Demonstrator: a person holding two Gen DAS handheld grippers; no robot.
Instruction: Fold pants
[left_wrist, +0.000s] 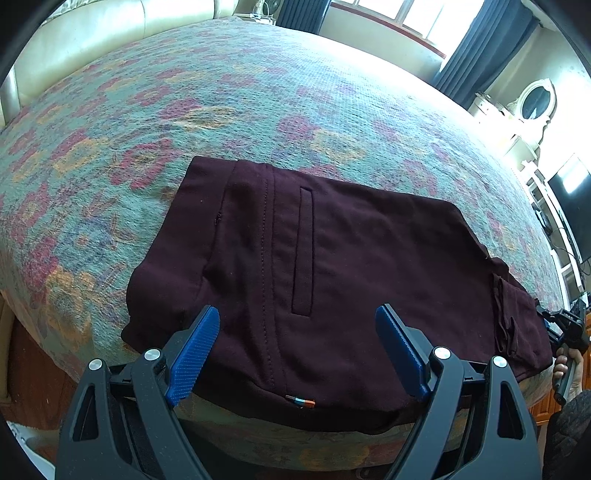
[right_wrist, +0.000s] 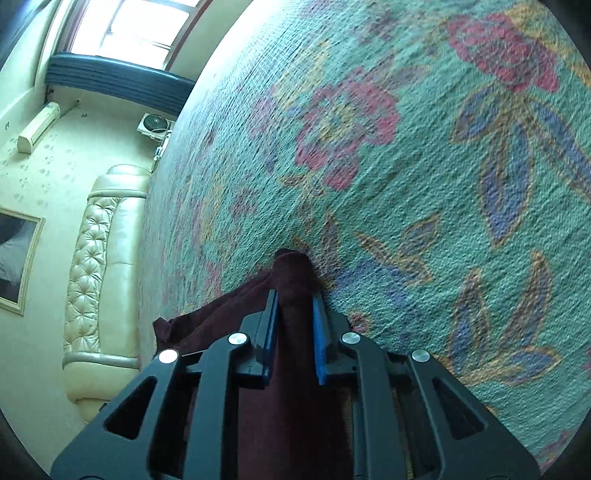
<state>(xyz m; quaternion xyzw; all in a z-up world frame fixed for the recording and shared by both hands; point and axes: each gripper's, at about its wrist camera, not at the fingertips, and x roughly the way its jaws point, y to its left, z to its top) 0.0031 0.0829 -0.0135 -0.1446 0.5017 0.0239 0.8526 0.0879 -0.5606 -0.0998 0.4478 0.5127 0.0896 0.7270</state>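
Observation:
Dark maroon pants (left_wrist: 332, 266) lie folded flat on a floral bedspread (left_wrist: 221, 103), waist end at the left, pocket slit facing up. My left gripper (left_wrist: 297, 347) is open and empty, hovering over the pants' near edge, its blue pads (left_wrist: 194, 354) wide apart. My right gripper (right_wrist: 295, 325) is shut on a bunched fold of the pants (right_wrist: 291, 288), held just above the bedspread (right_wrist: 443, 184). The right gripper also shows in the left wrist view (left_wrist: 565, 328), at the pants' right end.
A cream leather headboard (left_wrist: 92, 33) runs along the bed's far left side. A window with dark curtains (left_wrist: 480, 48) and a white dresser with an oval mirror (left_wrist: 535, 103) stand beyond the bed. The bed's near edge (left_wrist: 295, 443) drops off below my left gripper.

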